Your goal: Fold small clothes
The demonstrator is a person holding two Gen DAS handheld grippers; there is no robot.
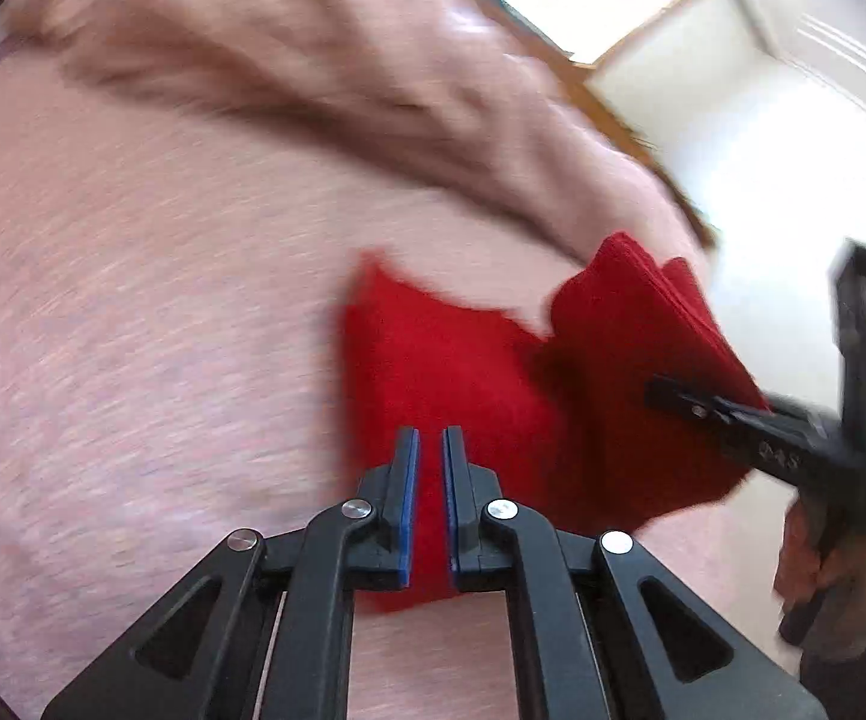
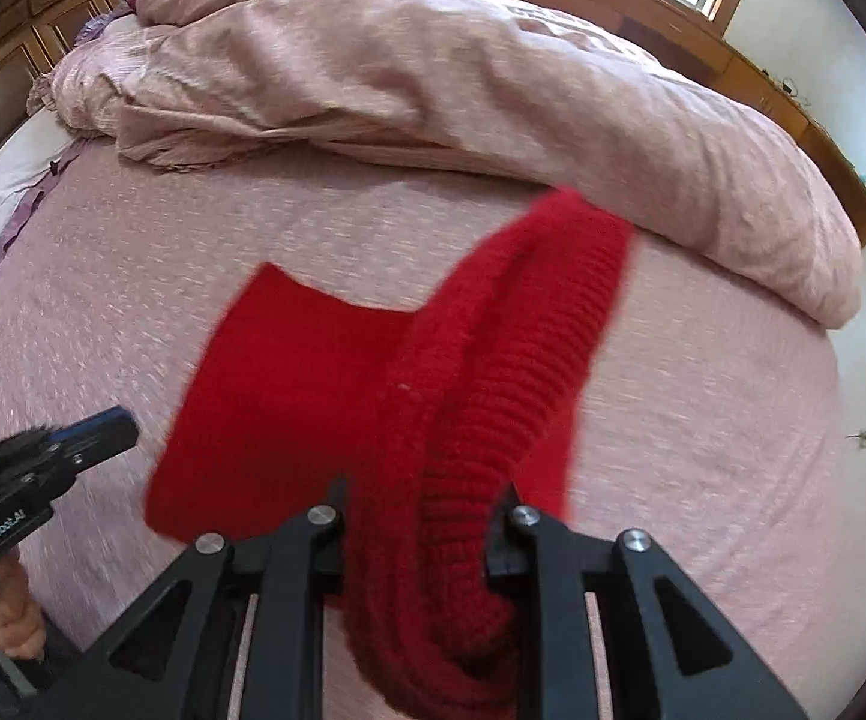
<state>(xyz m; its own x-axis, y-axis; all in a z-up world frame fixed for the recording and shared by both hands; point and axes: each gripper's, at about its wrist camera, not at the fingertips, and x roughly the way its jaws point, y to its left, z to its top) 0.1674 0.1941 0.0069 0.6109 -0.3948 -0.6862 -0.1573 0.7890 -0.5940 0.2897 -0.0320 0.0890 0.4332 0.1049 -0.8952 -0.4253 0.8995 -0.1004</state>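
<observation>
Red knit fills the jaws of my right gripper: the red garment is bunched thickly between the two fingers, which stand partly apart and press on it from both sides. I read this as a firm hold on a gathered, ribbed edge.

Taking the red garment as the reference: one flat panel lies spread on the pink bed sheet, while the ribbed portion rises off it toward the rumpled duvet behind. The garment's long axis runs from the right gripper away toward that duvet.

My left gripper has its blue-padded jaws drawn together with nothing clamped between them. In the left wrist view the red cloth appears behind the fingertips; in the right wrist view that gripper sits clear of the flat panel's near edge, off to its side. The person's hand grips its handle below.

Judgement: the right hand is the nearer and controlling one; the left would have to open and reach across to the flat panel's free edge.

Both grippers point steeply downward. Motion blur limits detail in the left wrist view.
</observation>
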